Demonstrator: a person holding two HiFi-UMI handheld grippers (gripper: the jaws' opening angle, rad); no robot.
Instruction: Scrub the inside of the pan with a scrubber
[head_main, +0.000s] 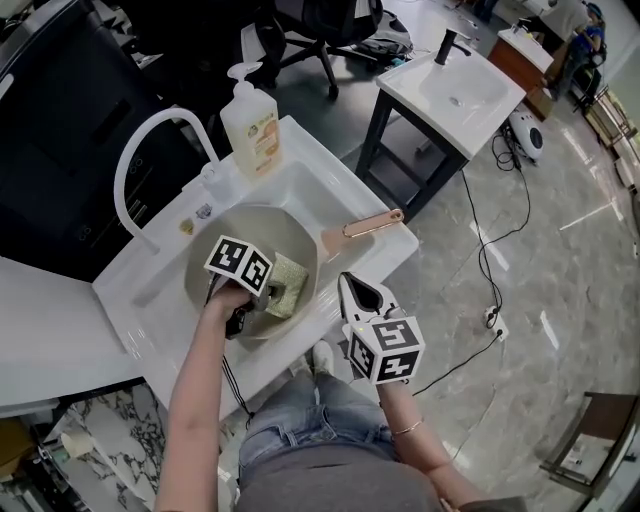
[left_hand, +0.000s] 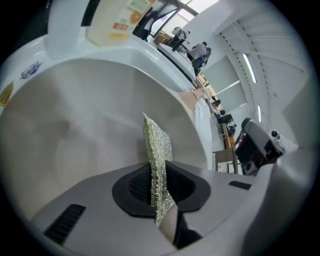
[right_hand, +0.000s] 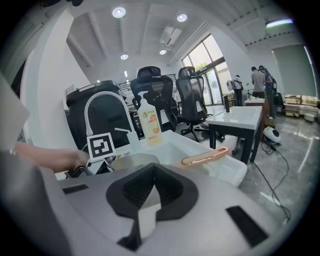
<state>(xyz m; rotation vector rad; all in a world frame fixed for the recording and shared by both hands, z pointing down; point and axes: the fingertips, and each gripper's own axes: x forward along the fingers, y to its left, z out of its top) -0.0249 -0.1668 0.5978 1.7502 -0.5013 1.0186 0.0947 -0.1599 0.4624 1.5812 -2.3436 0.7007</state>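
A grey pan (head_main: 225, 235) with a copper handle (head_main: 372, 223) lies in the white sink (head_main: 330, 190). My left gripper (head_main: 272, 290) is inside the pan, shut on a yellow-green mesh scrubber (head_main: 287, 285), which stands on edge against the pan's inner wall (left_hand: 75, 130). The scrubber (left_hand: 157, 160) sticks up from between the closed jaws. My right gripper (head_main: 358, 293) hovers beside the sink's front rim, off the pan, shut with nothing in it. From the right gripper view the pan handle (right_hand: 205, 156) lies ahead, with the left gripper's marker cube (right_hand: 101, 146) to its left.
A soap pump bottle (head_main: 251, 118) stands on the sink's back rim beside a white arched faucet (head_main: 150, 140). A second washbasin on a dark stand (head_main: 450, 95) is behind. Cables (head_main: 490, 270) trail on the floor to the right. Office chairs (right_hand: 160, 100) stand further back.
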